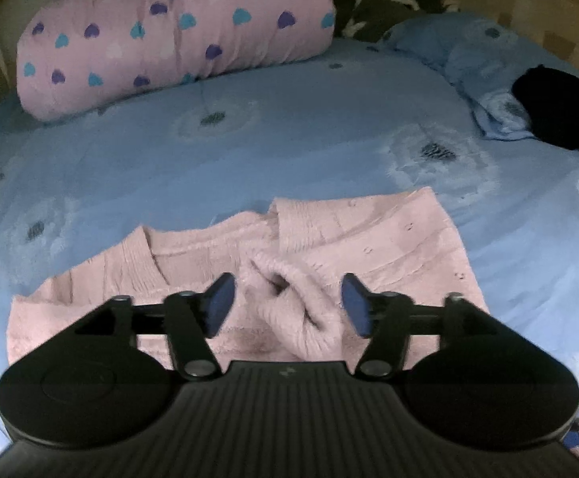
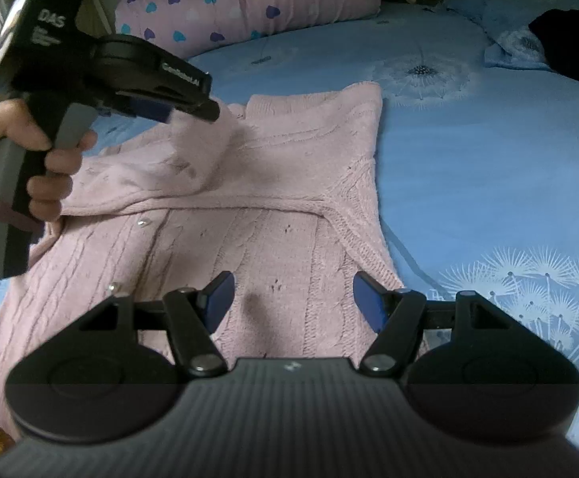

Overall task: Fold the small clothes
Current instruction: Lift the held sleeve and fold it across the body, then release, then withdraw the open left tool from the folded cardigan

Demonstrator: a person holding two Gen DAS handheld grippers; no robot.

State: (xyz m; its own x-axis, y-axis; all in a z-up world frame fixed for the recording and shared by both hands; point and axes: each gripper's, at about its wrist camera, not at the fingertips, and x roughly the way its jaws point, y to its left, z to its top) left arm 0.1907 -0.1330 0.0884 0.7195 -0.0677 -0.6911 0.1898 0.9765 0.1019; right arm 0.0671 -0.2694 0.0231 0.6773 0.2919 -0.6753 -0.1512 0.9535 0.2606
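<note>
Garment: pink cable-knit cardigan point(image 2: 249, 215), small buttons down the front, one sleeve folded across the chest, lying on the blue dandelion bedspread point(image 2: 468, 159).
Left gripper point(image 1: 287, 306): fingers spread apart, a bunched sleeve cuff point(image 1: 297, 302) between them, ungripped.
Right gripper point(image 2: 293, 302): fingers spread, holding nothing, over the cardigan's body.
Heart-print pillow point(image 1: 177, 28): 11 o'clock.
Black cloth point(image 1: 564, 115): 2 o'clock.

Black ribbed housings, round side discs, silver pivot screws, blue pads point(image 1: 221, 302) on fingers. White "DAS" lettering on left gripper point(image 2: 177, 109); grey-black handle, bare-skinned hand point(image 2: 46, 159), thin cable trailing below.
</note>
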